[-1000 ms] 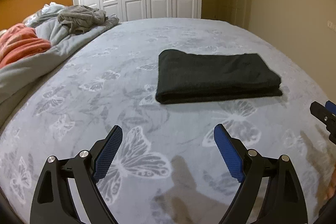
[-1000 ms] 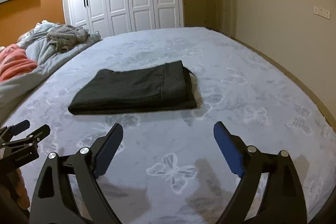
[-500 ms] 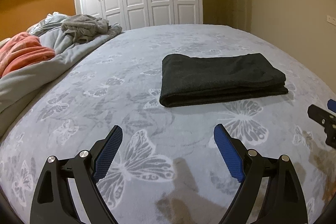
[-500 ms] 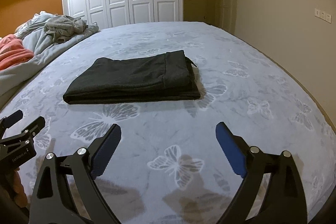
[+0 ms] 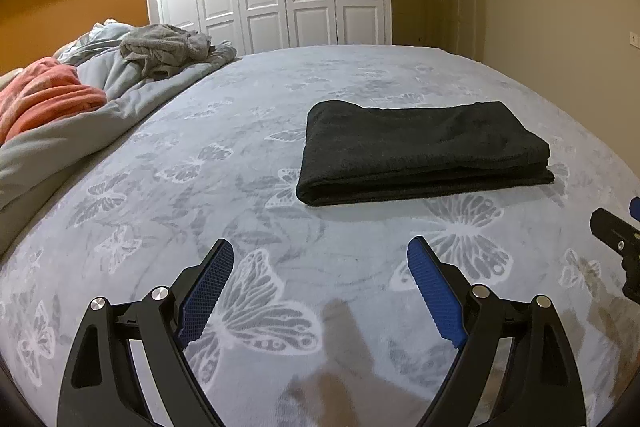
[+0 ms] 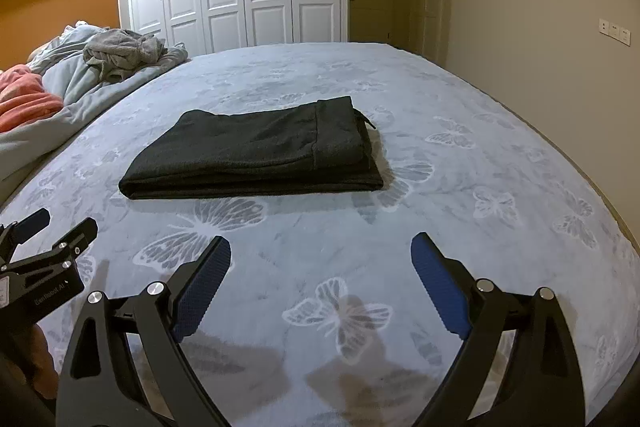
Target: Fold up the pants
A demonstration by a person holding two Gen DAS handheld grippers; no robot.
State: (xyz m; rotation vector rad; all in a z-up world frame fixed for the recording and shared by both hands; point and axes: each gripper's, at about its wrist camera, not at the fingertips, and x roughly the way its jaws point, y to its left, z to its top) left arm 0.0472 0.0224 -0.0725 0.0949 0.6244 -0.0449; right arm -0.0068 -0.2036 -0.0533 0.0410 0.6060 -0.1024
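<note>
Bed (image 5: 240,155): folded pants (image 5: 420,151), bedding (image 5: 120,83).

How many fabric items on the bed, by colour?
Black folded pants: 1
Grey crumpled garment: 1
Coral blanket: 1
Grey duvet: 1
Total: 4, not counting the butterfly-print bedspread underneath.

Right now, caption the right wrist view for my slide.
Folded dark pants lie on the butterfly-print bed; the open right hand-held gripper is short of them.
</note>
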